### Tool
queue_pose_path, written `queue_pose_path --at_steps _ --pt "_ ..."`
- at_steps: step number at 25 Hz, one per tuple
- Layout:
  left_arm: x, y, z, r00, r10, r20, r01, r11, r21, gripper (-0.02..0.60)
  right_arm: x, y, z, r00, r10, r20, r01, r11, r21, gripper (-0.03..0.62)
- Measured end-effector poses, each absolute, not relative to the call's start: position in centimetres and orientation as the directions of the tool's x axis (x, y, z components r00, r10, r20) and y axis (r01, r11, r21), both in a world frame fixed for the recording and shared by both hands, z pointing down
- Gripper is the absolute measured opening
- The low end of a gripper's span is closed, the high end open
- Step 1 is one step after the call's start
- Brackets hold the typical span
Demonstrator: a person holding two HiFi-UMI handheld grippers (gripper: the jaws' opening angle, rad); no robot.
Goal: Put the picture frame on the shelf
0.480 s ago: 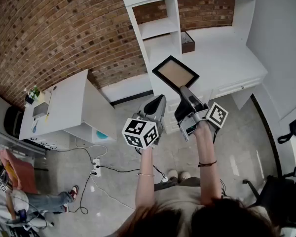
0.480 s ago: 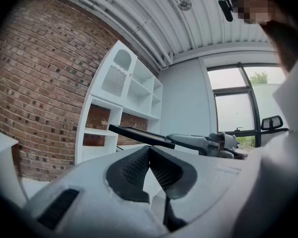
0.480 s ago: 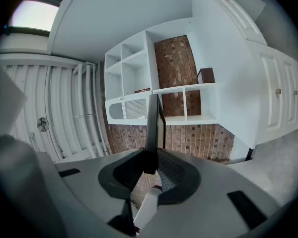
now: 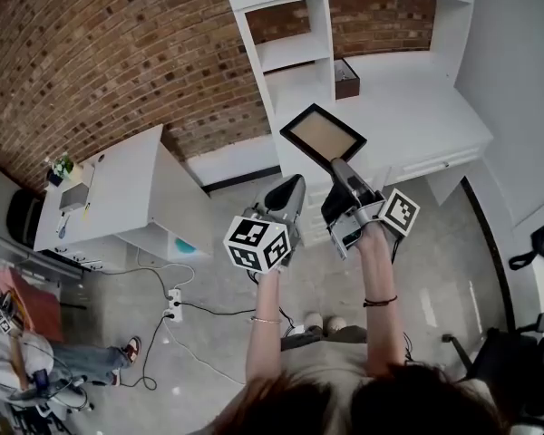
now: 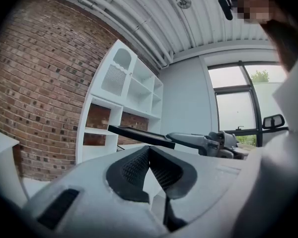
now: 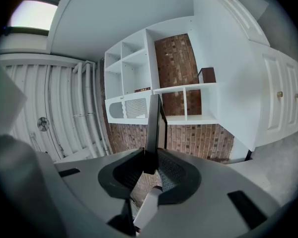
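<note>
Far left: brick wall (image 4: 100, 53), with a low white counter (image 4: 131, 175) against it and a small plant (image 4: 62, 168) on its far corner. Cables (image 4: 175, 312) run across the floor below it, and a person (image 4: 45, 365) is at the bottom-left edge.

Left gripper (image 4: 291, 187) is up at centre, fingers (image 5: 134, 166) clenched on nothing. It's near the frame's lower corner, not touching as far as I can tell.

Just to its right, right gripper (image 4: 337, 167) has its fingers (image 6: 172, 172) grasping the picture frame (image 4: 323, 134) by one edge. The frame is in the air, tilted, face up, in front of the white shelf (image 4: 290, 54), not on it yet. From the right gripper view it's edge-on, lined up toward the cubbies.

Right of the shelf's upright, a brown box (image 4: 345, 77) sits on the built-in counter (image 4: 417, 116), close against that upright. A dark chair (image 4: 512, 361) is at lower right, well apart.
</note>
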State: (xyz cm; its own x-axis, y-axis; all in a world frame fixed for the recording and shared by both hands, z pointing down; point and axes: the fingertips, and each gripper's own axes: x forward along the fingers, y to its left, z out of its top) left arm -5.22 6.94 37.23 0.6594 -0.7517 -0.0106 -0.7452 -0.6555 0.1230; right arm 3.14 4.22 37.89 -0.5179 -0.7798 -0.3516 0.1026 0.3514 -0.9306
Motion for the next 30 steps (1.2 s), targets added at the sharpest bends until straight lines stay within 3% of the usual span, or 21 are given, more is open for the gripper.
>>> queue_pose_path --at_steps 30 --pt "-5.4 2.1 36.6 0.615 -0.788 -0.035 -0.780 -0.614 0.122 0.011 3.4 -0.9 38.7 -0.544 -0.756 -0.365 0.172 0.326 -0.930 0.071"
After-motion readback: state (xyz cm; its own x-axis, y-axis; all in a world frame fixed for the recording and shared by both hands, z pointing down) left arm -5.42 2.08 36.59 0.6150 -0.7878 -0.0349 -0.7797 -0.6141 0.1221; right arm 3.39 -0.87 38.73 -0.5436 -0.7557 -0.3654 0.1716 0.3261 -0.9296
